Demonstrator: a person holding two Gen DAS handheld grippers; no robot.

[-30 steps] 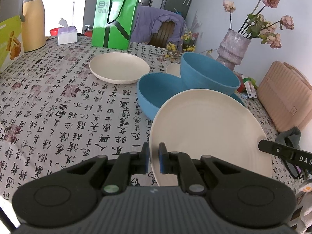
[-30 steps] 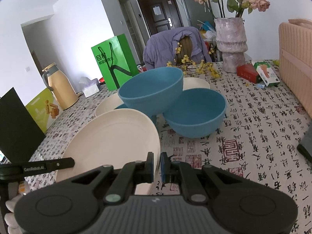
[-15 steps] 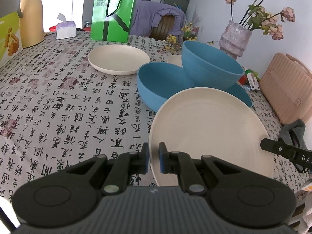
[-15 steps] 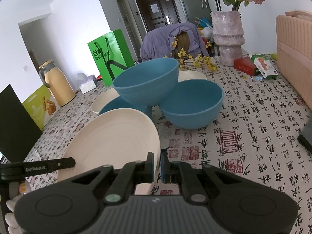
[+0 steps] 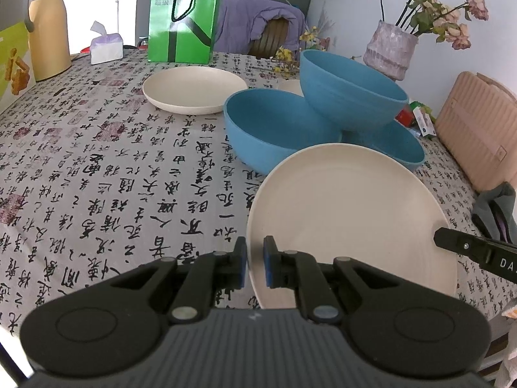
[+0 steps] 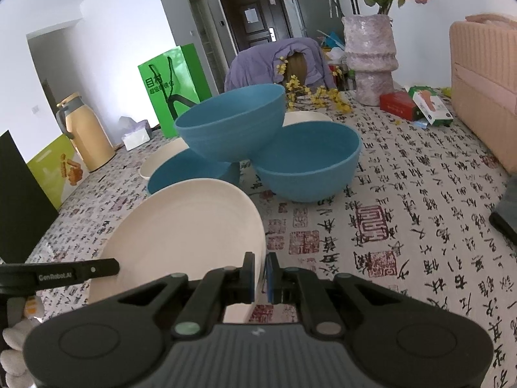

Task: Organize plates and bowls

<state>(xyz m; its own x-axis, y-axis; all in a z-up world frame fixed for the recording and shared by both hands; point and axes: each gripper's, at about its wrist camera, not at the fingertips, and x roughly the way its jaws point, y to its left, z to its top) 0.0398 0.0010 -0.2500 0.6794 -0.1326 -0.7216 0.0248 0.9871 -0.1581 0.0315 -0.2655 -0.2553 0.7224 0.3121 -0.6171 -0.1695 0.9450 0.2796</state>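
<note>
A large cream plate [image 5: 352,213] is held above the table by both grippers. My left gripper [image 5: 255,265] is shut on its left rim. My right gripper [image 6: 260,274] is shut on its right rim; the plate also shows in the right wrist view [image 6: 181,236]. Beyond it, three blue bowls form a pile: a left bowl [image 5: 274,129], a right bowl [image 6: 310,158], and a tilted top bowl [image 6: 232,126] resting on both. A second cream plate [image 5: 194,89] lies further back left. A third cream plate [image 6: 303,117] peeks out behind the bowls.
A green paper bag [image 5: 181,16], a tissue box [image 5: 106,43] and a yellow thermos [image 5: 47,26] stand at the far left. A vase of flowers [image 6: 371,58], small boxes [image 6: 416,105] and a pink case [image 6: 484,84] are at the right. A chair with purple cloth [image 5: 258,26] stands behind the table.
Both grippers, holding the plate, have moved slightly closer to the bowls and lower; the bowls look larger in the views. The grips are unchanged.
</note>
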